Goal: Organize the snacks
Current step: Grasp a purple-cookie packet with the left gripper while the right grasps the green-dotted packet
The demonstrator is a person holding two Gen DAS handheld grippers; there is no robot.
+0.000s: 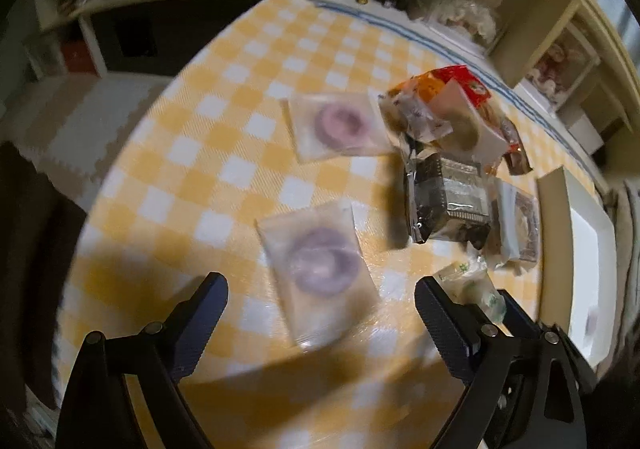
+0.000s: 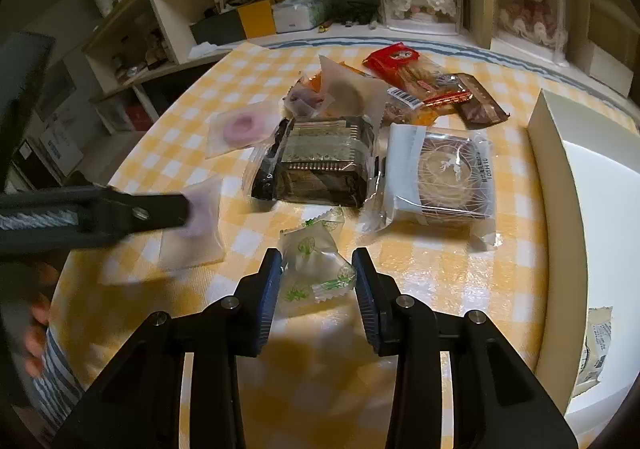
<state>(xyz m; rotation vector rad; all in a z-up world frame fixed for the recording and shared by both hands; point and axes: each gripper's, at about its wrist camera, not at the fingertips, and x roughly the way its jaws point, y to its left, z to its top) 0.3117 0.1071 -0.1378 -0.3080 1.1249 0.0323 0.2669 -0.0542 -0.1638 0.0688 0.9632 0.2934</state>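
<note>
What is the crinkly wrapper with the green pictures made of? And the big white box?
The small wrapper looks like thin clear plastic film: see-through, shiny, zigzag-cut ends, printed in green. The white box looks like matte cardboard or thick paperboard, with flat plain walls and sharp edges, though I can't be sure.

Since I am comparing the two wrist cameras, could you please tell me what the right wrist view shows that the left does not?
Only the right view: the right gripper shut on the clear green-printed candy wrapper.

Only the left view: the open left gripper above the frosted packet holding a purple ring.

Both: the dark foil-wrapped cake, the pink ring packet and the white box.
</note>
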